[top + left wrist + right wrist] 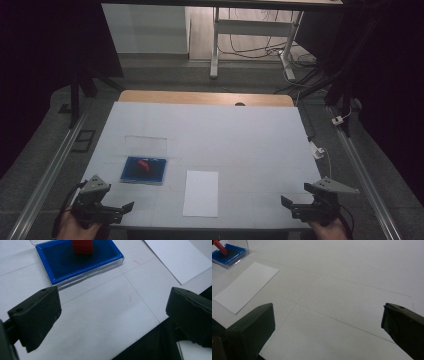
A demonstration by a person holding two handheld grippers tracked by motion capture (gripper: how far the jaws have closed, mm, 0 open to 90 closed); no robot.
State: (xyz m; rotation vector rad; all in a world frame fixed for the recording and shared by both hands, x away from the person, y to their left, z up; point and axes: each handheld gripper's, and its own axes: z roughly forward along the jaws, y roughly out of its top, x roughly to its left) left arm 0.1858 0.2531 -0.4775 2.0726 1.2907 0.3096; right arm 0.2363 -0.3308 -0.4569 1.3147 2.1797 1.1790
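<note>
**Both grippers waiting at the near edge, stamp untouched**

The left gripper (116,210) is hovering at about 7 o'clock on the table, its jaws standing wide apart with nothing between them; the right gripper (296,206) is hovering at about 5 o'clock, jaws likewise spread and empty; each is being held by a hand at the near edge. By my reading the work is not yet begun: the red stamp (82,246) is sitting upright in the blue ink pad (143,170), at about 1 o'clock from the left gripper and near it; the pad's clear lid (145,147) is standing open behind it; the white paper sheet (201,193) is lying blank just beside the pad, at 6 o'clock on the table; picking up the stamp and pressing it on the sheet both seem left to do.

The white table cover (240,135) is lying flat and creased into panels; a wooden edge (200,97) is showing at 12 o'clock; beyond it a white desk frame (216,40) and loose cables (260,47) are standing on a grey floor in a dim room.
</note>
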